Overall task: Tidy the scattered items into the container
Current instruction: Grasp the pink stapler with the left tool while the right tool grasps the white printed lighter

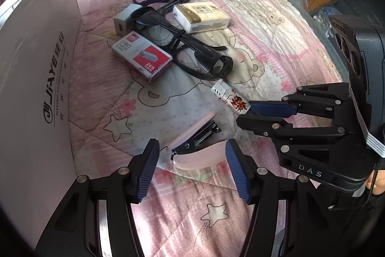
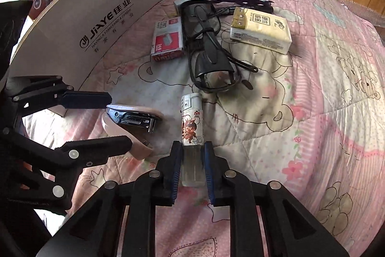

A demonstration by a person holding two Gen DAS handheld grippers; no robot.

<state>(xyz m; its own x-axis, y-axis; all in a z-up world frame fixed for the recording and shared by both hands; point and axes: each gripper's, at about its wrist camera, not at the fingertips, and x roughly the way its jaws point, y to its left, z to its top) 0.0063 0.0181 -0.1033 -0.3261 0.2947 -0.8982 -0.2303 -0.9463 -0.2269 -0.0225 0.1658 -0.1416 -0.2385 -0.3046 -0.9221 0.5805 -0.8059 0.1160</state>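
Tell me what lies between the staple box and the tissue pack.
The black glasses lie between the staple box and the tissue pack, folded, running lengthwise down the gap. The right wrist view shows it best.

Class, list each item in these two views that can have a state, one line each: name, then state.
left gripper: open, fingers either side of the stapler
right gripper: shut on the lighter
stapler: lying on the quilt, not gripped
lighter: lying flat, clear end between the fingers
glasses: folded
staple box: closed
tissue pack: sealed
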